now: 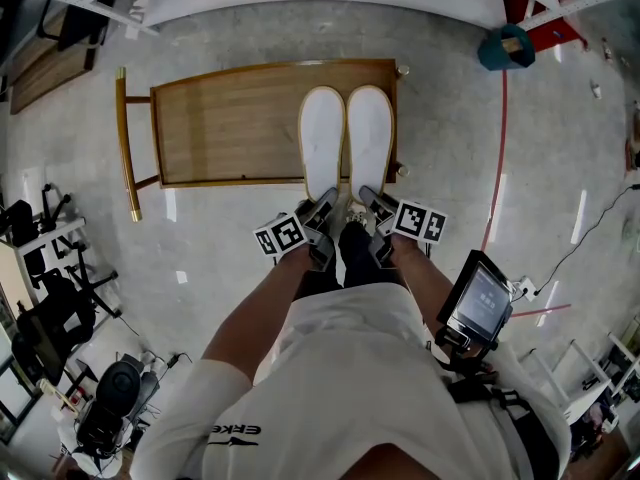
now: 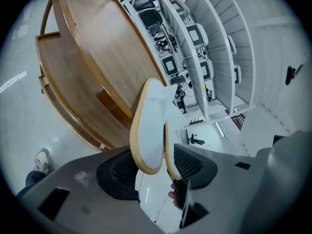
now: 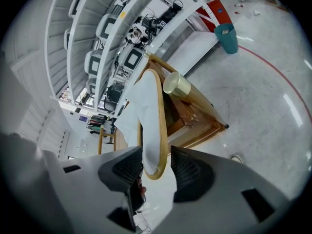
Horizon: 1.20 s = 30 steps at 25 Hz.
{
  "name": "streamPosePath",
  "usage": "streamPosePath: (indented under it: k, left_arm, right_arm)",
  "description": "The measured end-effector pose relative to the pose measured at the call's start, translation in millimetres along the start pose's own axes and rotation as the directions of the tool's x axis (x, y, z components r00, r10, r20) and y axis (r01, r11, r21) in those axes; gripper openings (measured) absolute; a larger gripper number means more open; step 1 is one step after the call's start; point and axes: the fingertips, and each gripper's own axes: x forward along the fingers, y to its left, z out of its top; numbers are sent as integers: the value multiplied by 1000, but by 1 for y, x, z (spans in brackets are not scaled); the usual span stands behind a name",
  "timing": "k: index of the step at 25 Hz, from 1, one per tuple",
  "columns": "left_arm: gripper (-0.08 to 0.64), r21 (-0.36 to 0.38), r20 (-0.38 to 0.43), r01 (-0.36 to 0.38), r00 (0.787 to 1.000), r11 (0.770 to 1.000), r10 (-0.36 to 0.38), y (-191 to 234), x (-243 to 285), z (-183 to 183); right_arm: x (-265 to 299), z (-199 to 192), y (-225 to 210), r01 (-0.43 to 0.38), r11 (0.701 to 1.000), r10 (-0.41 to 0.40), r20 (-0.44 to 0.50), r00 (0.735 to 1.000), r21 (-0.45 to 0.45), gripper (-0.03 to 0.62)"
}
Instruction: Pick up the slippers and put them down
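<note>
Two flat, tan-rimmed slippers (image 1: pixel 323 138) on glossy wood table (image 1: pixel 230 128); left gripper (image 2: pixel 157 168), right gripper (image 3: pixel 157 165): fingers (image 2: pixel 192 165) (ribbed black) parted.

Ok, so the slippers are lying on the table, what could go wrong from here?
1. Both heels stick out past the near edge of the table, so the left slipper and right slipper could tip or slide off if bumped.
2. The left gripper and right gripper are open, but each has a heel between its jaws; pulling away crookedly may drag a slipper along.
3. The slippers lie tight together, so nudging one likely shifts the other.
</note>
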Motion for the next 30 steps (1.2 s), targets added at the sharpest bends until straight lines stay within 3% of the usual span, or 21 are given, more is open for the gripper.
streamPosePath:
  k: [11, 24, 30]
  left_arm:
    - [213, 74, -25, -4, 1000, 997, 6, 4, -16, -8]
    - [213, 115, 81, -67, 995, 991, 58, 2, -51, -6]
    - [219, 125, 75, -132, 989, 983, 124, 15, -40, -15]
  right_arm:
    - [-10, -9, -2, -10, 1000, 9, -8, 1000, -23, 175]
    - [-49, -18, -1, -39, 997, 39, 3, 999, -68, 175]
    - [-59, -13, 4, -73, 993, 73, -8, 997, -96, 175]
